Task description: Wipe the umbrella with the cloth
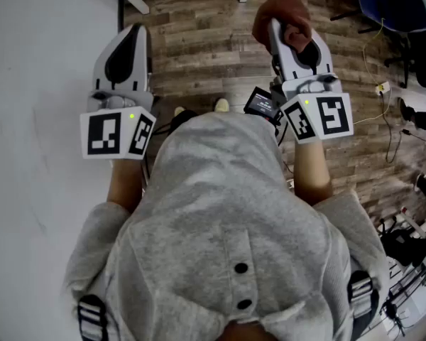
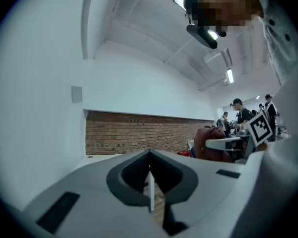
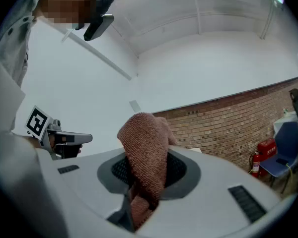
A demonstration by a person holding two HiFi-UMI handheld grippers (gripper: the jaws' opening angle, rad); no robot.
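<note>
Brown cloth (image 3: pixel 148 143): one, pinched in right gripper (image 3: pixel 143 172) | left gripper (image 2: pixel 150 175): pressed together, empty

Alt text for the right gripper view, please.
The right gripper is shut on a brown cloth that sticks up from its jaws. Behind is a brick wall, with the left gripper at far left.

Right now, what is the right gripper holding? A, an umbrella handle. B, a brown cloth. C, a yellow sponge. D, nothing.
B: in the right gripper view, the right gripper has its jaws closed on a brown cloth, which bunches up above them.
</note>
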